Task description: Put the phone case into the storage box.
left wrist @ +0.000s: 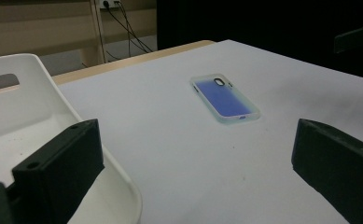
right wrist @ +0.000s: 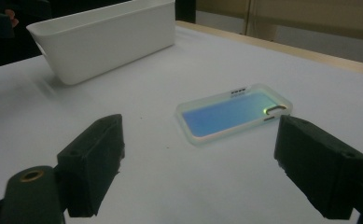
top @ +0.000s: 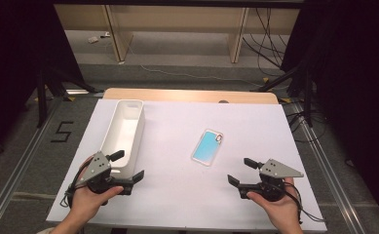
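I'm just lining up here, both claws gaping wide: right claw (top: 238,170) is facing the phone case (top: 208,146) lying flat mid-table, left claw (top: 127,165) hovering by the white bin (top: 128,117). Next I'm guessing a low pinch.

Lab: floor cables (top: 270,44), tripod legs (top: 55,83)

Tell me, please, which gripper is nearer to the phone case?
Right. The right gripper sits just below the phone case; the left gripper is farther off, beside the white bin.
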### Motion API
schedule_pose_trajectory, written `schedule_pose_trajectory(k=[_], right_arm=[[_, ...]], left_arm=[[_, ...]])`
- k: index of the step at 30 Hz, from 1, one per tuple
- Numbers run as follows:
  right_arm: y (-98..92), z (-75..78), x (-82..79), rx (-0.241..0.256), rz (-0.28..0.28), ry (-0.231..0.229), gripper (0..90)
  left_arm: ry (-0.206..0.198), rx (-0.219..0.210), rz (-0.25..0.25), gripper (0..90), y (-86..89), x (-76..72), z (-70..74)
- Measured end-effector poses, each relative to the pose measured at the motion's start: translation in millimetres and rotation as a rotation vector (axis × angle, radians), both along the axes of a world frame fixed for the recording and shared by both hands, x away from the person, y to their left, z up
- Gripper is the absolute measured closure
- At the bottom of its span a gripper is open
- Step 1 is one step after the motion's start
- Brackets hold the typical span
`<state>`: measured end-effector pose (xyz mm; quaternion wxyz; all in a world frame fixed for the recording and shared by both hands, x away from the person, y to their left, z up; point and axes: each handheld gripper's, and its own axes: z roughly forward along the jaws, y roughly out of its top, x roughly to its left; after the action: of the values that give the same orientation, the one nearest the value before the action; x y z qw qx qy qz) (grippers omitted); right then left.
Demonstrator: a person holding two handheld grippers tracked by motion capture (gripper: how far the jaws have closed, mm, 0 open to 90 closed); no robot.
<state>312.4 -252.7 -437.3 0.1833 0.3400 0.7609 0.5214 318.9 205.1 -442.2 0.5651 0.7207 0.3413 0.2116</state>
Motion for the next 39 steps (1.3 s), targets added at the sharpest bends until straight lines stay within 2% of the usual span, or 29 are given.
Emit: schedule_pose_trajectory(k=[5, 6, 7, 8, 10, 14, 15, 18, 20, 21, 24, 25, 28, 30, 33, 37, 38, 39], right_arm=[[-1.1, 0.8, 2.7, -0.032, -0.01, -0.007, 24.0], [-0.7, 0.3, 5.4, -0.026, -0.003, -0.038, 27.0], [1.8, 1.2, 5.7, -0.002, 0.002, -0.019, 30.7], [2.0, 3.7, 6.8, -0.034, -0.005, -0.033, 35.6], [7.0, 6.1, 12.0, -0.045, 0.004, -0.057, 49.9], [24.1, 7.0, 21.2, -0.111, 0.036, -0.026, 75.7], [28.8, 6.6, 23.4, -0.124, 0.041, -0.011, 78.7], [41.3, 3.9, 32.9, -0.166, 0.059, -0.019, 90.0], [45.0, 4.0, 35.2, -0.179, 0.065, -0.004, 90.0], [53.2, 2.3, 42.8, -0.205, 0.075, 0.019, 90.0], [59.1, 0.1, 48.3, -0.214, 0.082, 0.045, 90.0], [65.3, -3.6, 55.4, -0.229, 0.085, 0.069, 90.0], [69.1, -6.0, 60.4, -0.238, 0.092, 0.09, 90.0], [76.6, -9.2, 68.3, -0.261, 0.088, 0.116, 90.0], [80.2, -11.0, 73.2, -0.281, 0.086, 0.119, 90.0], [91.9, -18.0, 87.1, -0.335, 0.072, 0.151, 90.0], [91.9, -18.0, 87.1, -0.335, 0.072, 0.151, 90.0], [95.2, -22.6, 93.7, -0.36, 0.066, 0.161, 90.0]], left_arm=[[-0.002, 0.009, -0.012, 2.1, -1.7, 0.8, -0.5], [-0.002, 0.013, -0.016, 2.1, -2.0, 0.4, -1.4], [-0.001, 0.006, -0.022, 2.2, -2.0, 0.4, -2.6], [0.009, -0.003, -0.015, 2.6, -2.0, -0.3, -3.3], [0.002, 0.007, -0.014, 3.0, -0.3, -0.6, -2.4], [-0.008, 0.008, -0.012, 3.6, 0.6, -2.2, -0.9], [-0.006, 0.007, -0.015, 3.6, 0.6, -2.5, -0.9], [-0.002, 0.01, -0.015, 3.8, 0.7, -2.5, -1.0], [-0.007, 0.015, -0.024, 3.8, 0.9, -1.5, -1.2], [-0.002, 0.01, -0.022, 3.9, 0.3, -1.2, -1.8], [-0.003, 0.011, -0.021, 4.0, 0.1, -1.2, -1.7], [-0.001, 0.013, -0.016, 4.1, 0.3, -1.8, -1.2], [-0.001, 0.015, -0.016, 4.2, 0.4, -1.7, -1.4], [0.002, 0.015, -0.018, 4.3, 0.5, -1.3, -2.0], [0.001, 0.017, -0.019, 4.5, 0.6, -1.3, -2.0], [-0.002, 0.008, -0.021, 4.5, 0.0, -1.9, -1.9], [-0.002, 0.008, -0.021, 4.6, 0.0, -1.9, -1.9], [-0.002, 0.008, -0.021, 4.6, -0.1, -1.9, -1.9]])
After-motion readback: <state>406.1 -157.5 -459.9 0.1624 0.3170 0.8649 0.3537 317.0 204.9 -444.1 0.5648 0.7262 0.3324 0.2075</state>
